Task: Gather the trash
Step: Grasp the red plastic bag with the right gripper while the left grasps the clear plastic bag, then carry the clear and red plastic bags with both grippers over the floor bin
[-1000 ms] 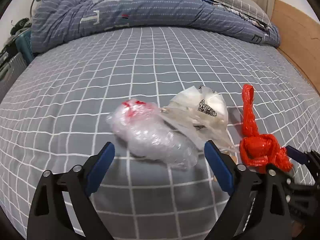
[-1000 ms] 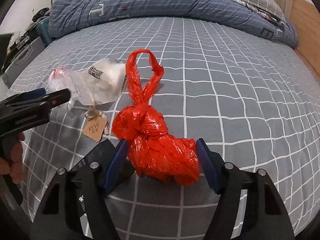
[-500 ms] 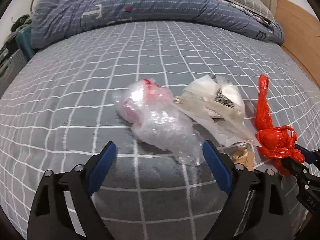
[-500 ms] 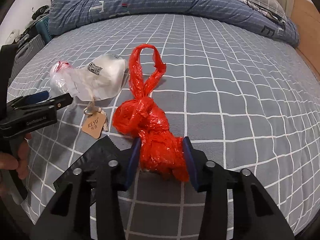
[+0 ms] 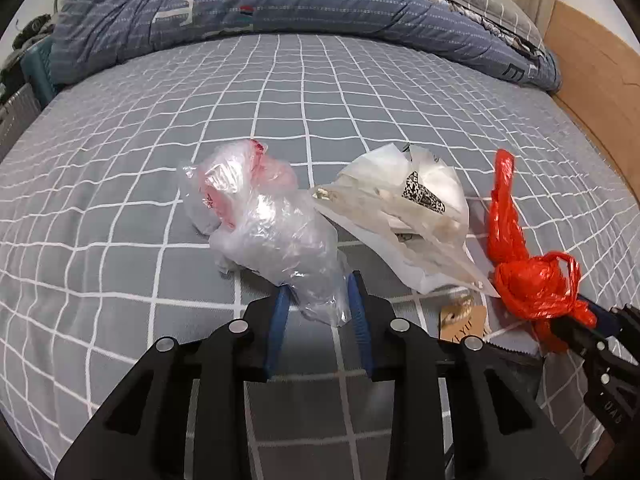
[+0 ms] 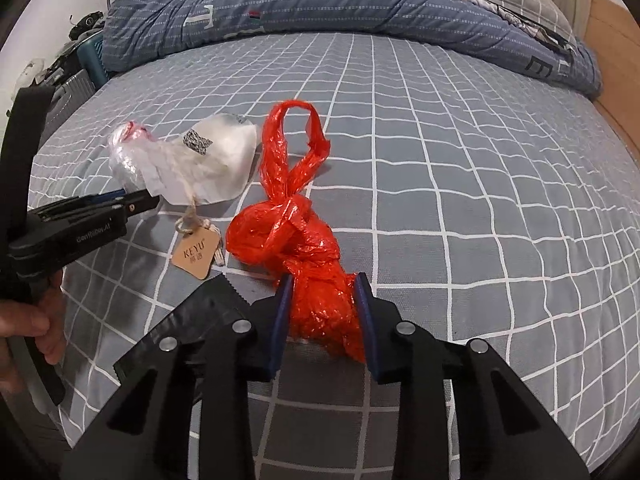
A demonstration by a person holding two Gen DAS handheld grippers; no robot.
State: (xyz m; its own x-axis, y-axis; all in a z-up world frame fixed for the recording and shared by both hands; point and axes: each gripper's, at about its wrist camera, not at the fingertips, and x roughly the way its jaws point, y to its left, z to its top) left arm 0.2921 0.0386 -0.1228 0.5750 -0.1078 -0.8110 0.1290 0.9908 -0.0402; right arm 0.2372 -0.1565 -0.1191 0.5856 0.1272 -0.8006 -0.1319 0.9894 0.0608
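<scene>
Left wrist view shows the left gripper [image 5: 316,296], jaws just narrowed, pinching the clear bag [image 5: 264,224] on the bed [image 5: 120,160], the right gripper [image 6: 322,306] likewise clamping the red bag [image 6: 308,256]; advise lifting both slowly, as thin film may slip.

Left gripper [image 5: 316,296] and right gripper [image 6: 322,300] side by side, angled downward, jaws just closed on bags.

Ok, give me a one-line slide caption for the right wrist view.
Right claw shut on knotted red bag on checked bed sheet; left claw grips clear bag.
</scene>
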